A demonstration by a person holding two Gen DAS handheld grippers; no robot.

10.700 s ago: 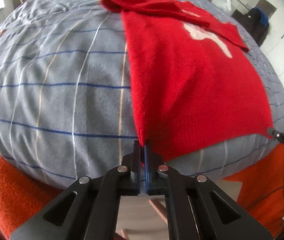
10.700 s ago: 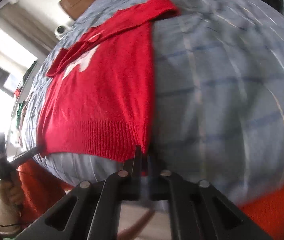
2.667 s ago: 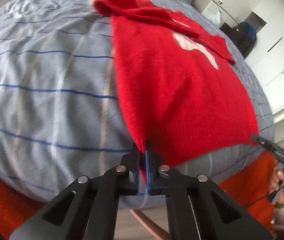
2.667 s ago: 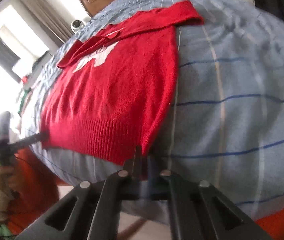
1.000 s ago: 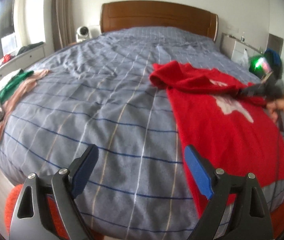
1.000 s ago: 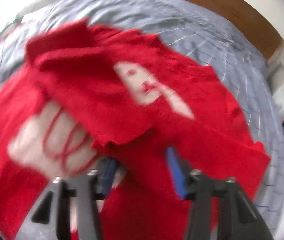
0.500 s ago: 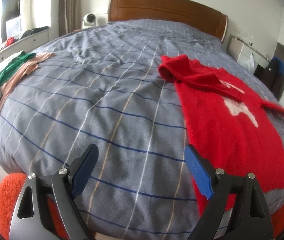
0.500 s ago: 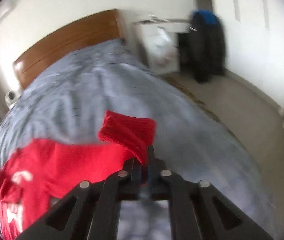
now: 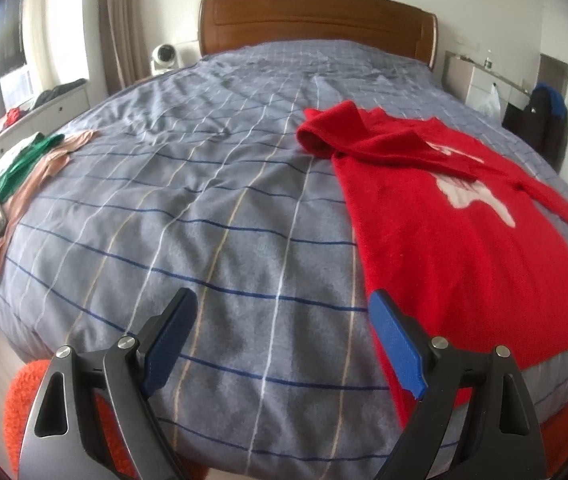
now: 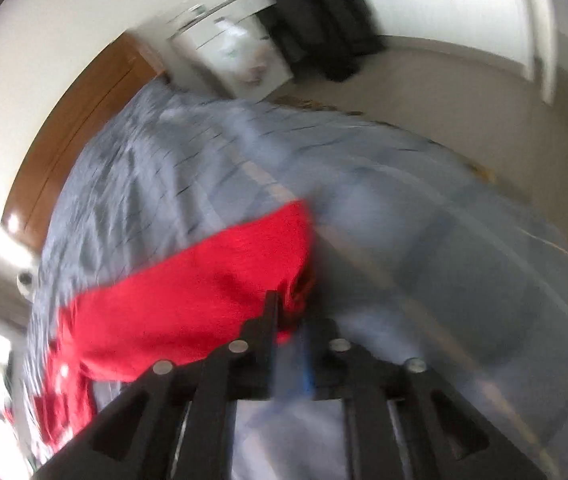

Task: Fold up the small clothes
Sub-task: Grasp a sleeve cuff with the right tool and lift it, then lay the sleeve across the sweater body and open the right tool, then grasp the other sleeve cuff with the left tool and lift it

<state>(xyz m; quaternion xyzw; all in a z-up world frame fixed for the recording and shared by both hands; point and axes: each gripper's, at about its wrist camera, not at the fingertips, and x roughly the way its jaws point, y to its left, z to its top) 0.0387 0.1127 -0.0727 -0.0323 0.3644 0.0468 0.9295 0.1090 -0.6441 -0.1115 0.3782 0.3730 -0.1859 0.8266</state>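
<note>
Bed (image 9: 212,208): red sweater (image 9: 455,240) rt, folded clothes (image 9: 12,184) lft

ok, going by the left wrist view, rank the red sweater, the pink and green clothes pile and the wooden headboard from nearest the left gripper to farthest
From the left gripper:
1. red sweater, right, hem beside its right finger.
2. pink and green clothes pile, far left bed edge.
3. wooden headboard, bed's far end.
</note>
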